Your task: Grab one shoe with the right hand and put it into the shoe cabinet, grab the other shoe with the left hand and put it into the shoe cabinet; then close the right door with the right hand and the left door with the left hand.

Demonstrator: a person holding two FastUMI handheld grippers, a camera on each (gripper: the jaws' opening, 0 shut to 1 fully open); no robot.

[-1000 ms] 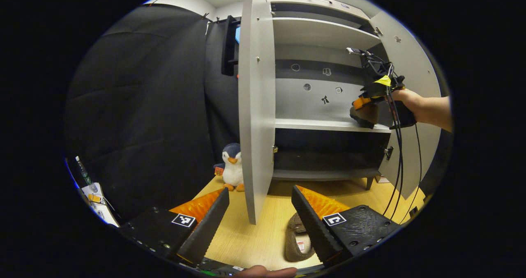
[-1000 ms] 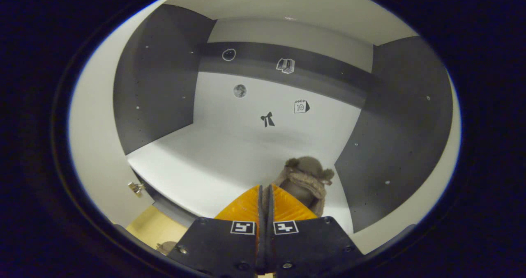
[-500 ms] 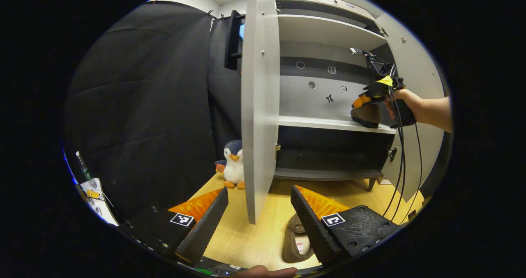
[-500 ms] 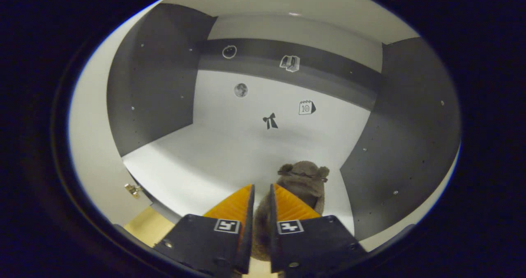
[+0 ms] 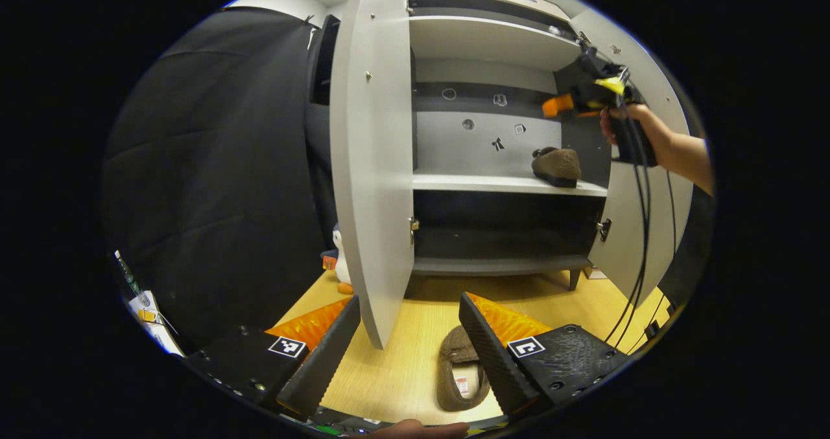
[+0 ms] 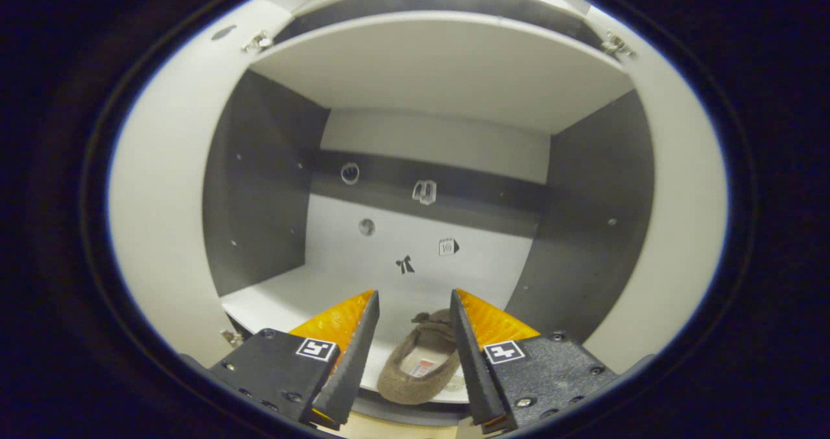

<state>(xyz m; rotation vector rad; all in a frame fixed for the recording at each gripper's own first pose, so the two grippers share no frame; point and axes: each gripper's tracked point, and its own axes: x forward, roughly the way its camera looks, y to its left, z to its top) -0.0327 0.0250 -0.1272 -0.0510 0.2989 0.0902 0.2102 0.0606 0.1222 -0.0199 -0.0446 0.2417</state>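
Note:
One brown slipper (image 5: 556, 165) (image 6: 418, 364) lies on the middle shelf (image 5: 480, 183) of the grey shoe cabinet, toward its right end. My right gripper (image 6: 408, 306) is open, raised above and behind that slipper, with nothing between its fingers; in the left gripper view it (image 5: 559, 105) hangs in front of the cabinet's upper right, held by a hand (image 5: 639, 124). The other brown slipper (image 5: 459, 371) lies on the wooden floor (image 5: 395, 367). My left gripper (image 5: 410, 312) hovers open just over it. Both cabinet doors, left door (image 5: 369, 154) and right door (image 5: 632, 212), stand open.
A plush penguin (image 5: 338, 267) stands on the floor, half hidden by the left door. Black cables (image 5: 639, 251) hang from the right gripper. A bottle and papers (image 5: 146, 299) lie at the far left. The bottom shelf (image 5: 493, 265) is dark and bare.
My right gripper opened, let the slipper go onto the middle shelf, then drew back and up. My left gripper shifted slightly toward the floor slipper, still open.

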